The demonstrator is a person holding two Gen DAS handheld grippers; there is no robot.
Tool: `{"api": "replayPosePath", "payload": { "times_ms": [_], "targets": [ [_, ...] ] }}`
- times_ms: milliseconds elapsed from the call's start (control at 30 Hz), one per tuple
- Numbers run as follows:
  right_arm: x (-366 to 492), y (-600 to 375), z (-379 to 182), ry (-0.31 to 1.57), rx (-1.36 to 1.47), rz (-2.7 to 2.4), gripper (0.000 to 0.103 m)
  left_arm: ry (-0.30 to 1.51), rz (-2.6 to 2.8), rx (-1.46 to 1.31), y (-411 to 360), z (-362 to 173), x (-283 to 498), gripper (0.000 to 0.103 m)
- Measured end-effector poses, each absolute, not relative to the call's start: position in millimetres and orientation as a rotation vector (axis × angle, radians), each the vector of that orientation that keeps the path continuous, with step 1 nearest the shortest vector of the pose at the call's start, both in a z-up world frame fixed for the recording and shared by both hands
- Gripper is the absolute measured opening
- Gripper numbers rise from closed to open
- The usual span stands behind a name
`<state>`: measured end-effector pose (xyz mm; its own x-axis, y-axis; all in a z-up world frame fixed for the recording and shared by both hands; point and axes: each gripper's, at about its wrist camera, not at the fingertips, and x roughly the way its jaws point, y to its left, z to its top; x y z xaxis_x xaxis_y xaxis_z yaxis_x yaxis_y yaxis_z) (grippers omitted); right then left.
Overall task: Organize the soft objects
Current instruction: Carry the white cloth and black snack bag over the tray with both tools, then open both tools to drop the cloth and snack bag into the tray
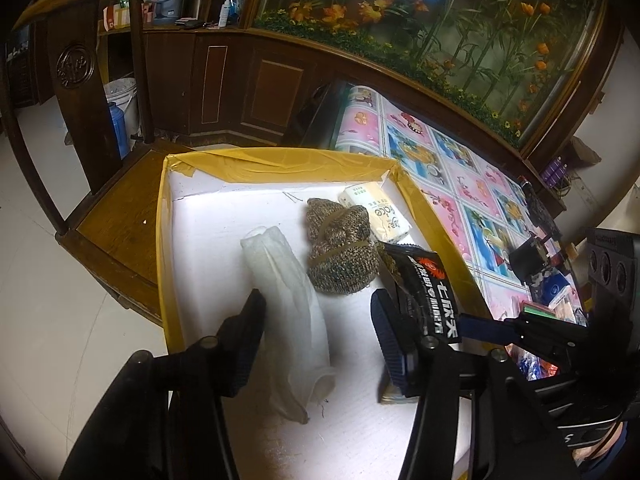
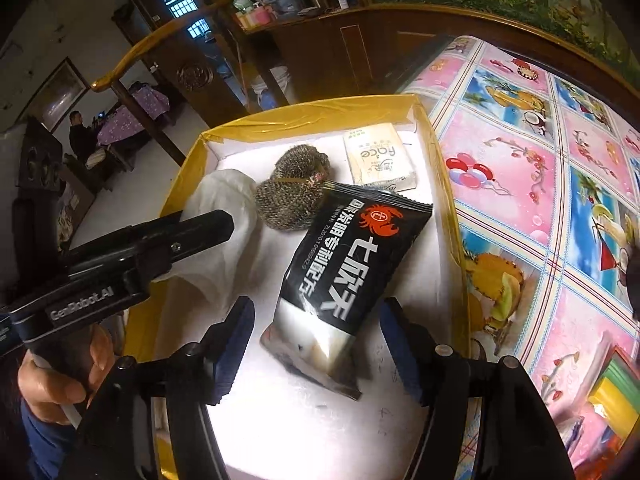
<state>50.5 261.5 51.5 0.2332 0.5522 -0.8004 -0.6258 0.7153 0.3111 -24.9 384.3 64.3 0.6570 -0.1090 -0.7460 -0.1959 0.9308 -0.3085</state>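
A shallow box with a yellow-taped rim (image 1: 280, 162) (image 2: 312, 114) and a white floor holds the soft things. A rolled white cloth (image 1: 288, 300) (image 2: 224, 216) lies between the fingers of my left gripper (image 1: 318, 338), which is open, and touches neither pad. A brown knitted bundle (image 1: 340, 248) (image 2: 292, 196) tied with bands sits behind it, next to a tissue pack (image 1: 376, 208) (image 2: 378, 156). A black packet with a red crab (image 2: 344, 264) (image 1: 424, 292) lies on the box floor between the pads of my right gripper (image 2: 316, 348), open, with a gap on each side.
The box rests on a wooden chair (image 1: 116, 216) beside a table with a colourful oilcloth (image 1: 452, 168) (image 2: 540, 184). Small items crowd the table's near right end (image 1: 544, 280). A hand (image 2: 52, 380) holds the left gripper. A person sits far off (image 2: 78, 128).
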Motion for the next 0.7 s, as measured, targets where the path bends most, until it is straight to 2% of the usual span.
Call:
{"api": "replayPosePath", "payload": {
  "times_ms": [433,700],
  "targets": [
    [6,191,80,0.984,-0.003,0.855,0.070,0.778,0.008,-0.381,348,90,-60,0.053],
    [-19,99,79,0.936,0.112,0.840,0.070,0.739,-0.101,-0.331,282,107,-85,0.056]
  ]
}}
